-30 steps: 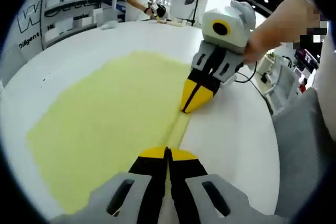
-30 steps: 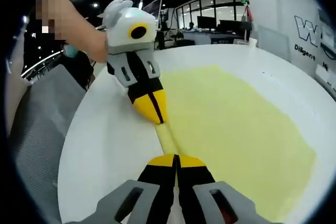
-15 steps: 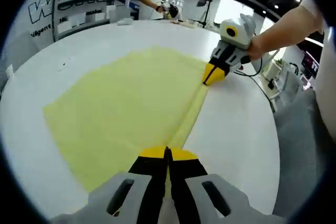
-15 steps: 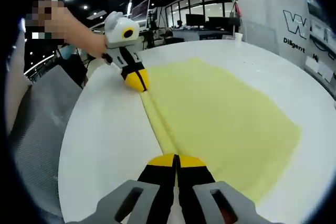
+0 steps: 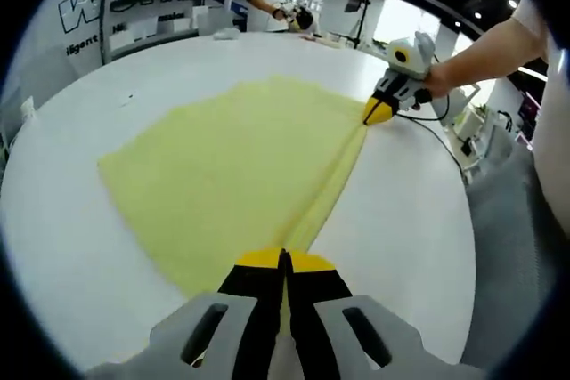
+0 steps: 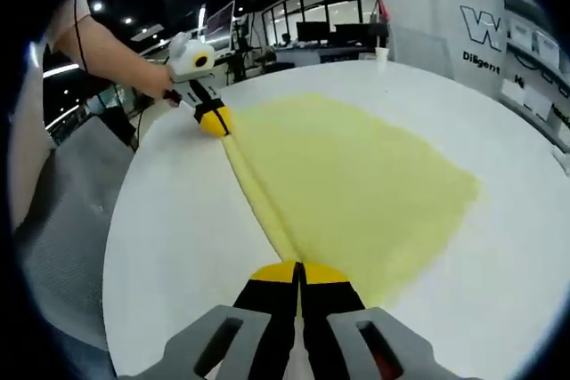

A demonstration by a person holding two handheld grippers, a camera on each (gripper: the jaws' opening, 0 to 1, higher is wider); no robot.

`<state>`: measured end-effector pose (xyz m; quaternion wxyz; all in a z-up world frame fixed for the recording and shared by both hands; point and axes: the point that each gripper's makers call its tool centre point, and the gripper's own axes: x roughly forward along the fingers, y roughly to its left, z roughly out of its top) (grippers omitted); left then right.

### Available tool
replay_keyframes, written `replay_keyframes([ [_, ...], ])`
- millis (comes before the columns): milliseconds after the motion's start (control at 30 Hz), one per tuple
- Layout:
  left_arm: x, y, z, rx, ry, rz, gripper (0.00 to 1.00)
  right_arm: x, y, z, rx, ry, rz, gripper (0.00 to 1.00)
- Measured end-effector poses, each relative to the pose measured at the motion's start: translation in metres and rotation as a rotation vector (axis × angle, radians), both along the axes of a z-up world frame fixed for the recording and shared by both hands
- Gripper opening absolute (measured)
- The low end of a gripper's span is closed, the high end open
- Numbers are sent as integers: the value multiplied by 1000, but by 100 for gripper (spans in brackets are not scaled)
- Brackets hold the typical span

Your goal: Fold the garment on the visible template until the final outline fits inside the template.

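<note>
White round tabletop (image 5: 71, 220) carried a flat pale-yellow cloth garment (image 5: 232, 166). Left gripper (image 5: 285, 262) and right gripper (image 6: 299, 270), jaws pressed together, each pinched an end of its stretched, rolled edge.

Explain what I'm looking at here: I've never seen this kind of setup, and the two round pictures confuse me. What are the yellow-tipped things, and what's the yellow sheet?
No robot is involved. A person holds a two-jaw gripper in each hand, and each gripper carries a fisheye camera looking along its own jaws. In the left gripper view, the left gripper rises from the bottom, and the other one, held by the person's hand, is the right gripper further off. The right gripper view is the reverse, seen from the opposite end. The yellow sheet is a garment spread on a white table. Both grippers are shut on one edge of it, which runs stretched in a straight band between them. Shelves and another person stand in the background.
</note>
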<state>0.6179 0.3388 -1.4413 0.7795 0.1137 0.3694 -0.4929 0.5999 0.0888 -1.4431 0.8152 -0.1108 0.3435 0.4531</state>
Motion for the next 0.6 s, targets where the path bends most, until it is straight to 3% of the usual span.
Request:
replay_keyframes([
  [600, 1, 31, -1, 30, 3, 43, 0, 1, -33, 1, -26, 10, -42, 0],
])
